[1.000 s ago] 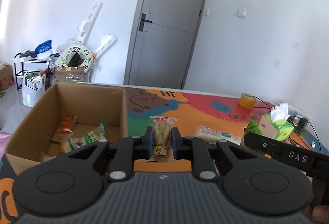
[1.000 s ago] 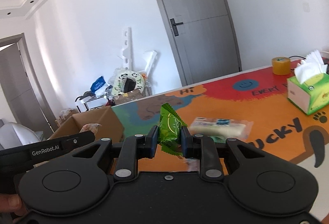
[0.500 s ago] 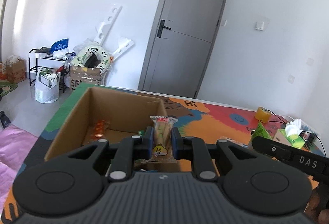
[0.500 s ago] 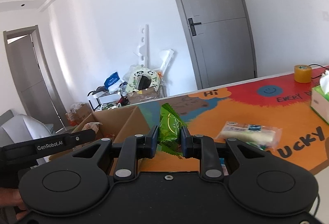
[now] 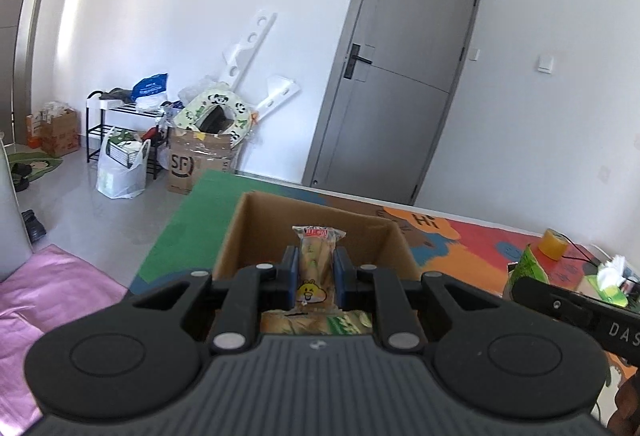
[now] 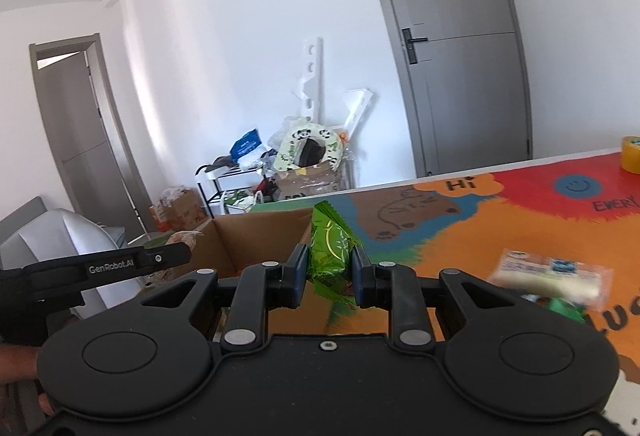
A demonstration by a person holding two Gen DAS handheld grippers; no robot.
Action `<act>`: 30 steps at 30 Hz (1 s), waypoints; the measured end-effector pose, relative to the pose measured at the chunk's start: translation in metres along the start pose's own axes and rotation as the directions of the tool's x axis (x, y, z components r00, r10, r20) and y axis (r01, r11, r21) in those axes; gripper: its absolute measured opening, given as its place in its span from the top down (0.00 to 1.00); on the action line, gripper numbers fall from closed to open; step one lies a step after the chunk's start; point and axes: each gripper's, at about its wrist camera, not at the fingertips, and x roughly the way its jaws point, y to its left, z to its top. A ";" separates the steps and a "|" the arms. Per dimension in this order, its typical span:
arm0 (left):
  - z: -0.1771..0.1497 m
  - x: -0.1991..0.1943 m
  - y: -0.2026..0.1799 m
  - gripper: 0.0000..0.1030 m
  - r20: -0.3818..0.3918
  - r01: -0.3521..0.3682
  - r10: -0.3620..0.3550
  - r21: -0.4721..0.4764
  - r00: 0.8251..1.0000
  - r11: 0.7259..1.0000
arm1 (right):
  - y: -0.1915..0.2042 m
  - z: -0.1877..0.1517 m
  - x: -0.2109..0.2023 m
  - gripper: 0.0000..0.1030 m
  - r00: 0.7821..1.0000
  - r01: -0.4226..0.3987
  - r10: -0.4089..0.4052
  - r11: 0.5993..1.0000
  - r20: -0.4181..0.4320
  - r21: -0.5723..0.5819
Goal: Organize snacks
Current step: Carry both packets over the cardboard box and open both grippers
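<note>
Both grippers have swung over toward the box since a second ago, and the left gripper is now hanging right above its open top, where before it was hovering beside it over the mat. It is clamping a bread pack upright between nearly closed jaws, with other snacks lying in the box beneath. The right gripper is pinching a green packet, jaws narrowed on its crumpled middle, and is trailing near the box's right wall — not yet over the opening. The risk, I'd say, is the two tools crowding each other at the box: the right one could be knocking the wall or dropping its packet outside. A white pack is waiting on the mat — it is looking blurred.
</note>
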 end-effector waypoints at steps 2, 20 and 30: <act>0.002 0.004 0.003 0.83 -0.005 -0.005 0.005 -0.002 1.000 1.000 | 0.005 0.003 0.006 0.77 1.000 -0.013 0.013 1.000 -0.005 -0.008; 0.011 0.022 0.030 0.70 -0.048 0.009 -0.013 -0.069 0.999 0.998 | 0.035 0.023 0.053 0.77 0.997 -0.072 0.071 0.996 -0.044 -0.043; 0.014 0.011 0.036 0.48 -0.040 -0.005 0.002 -0.085 0.999 0.996 | 0.040 0.028 0.063 0.55 0.993 -0.099 0.099 0.995 -0.058 0.000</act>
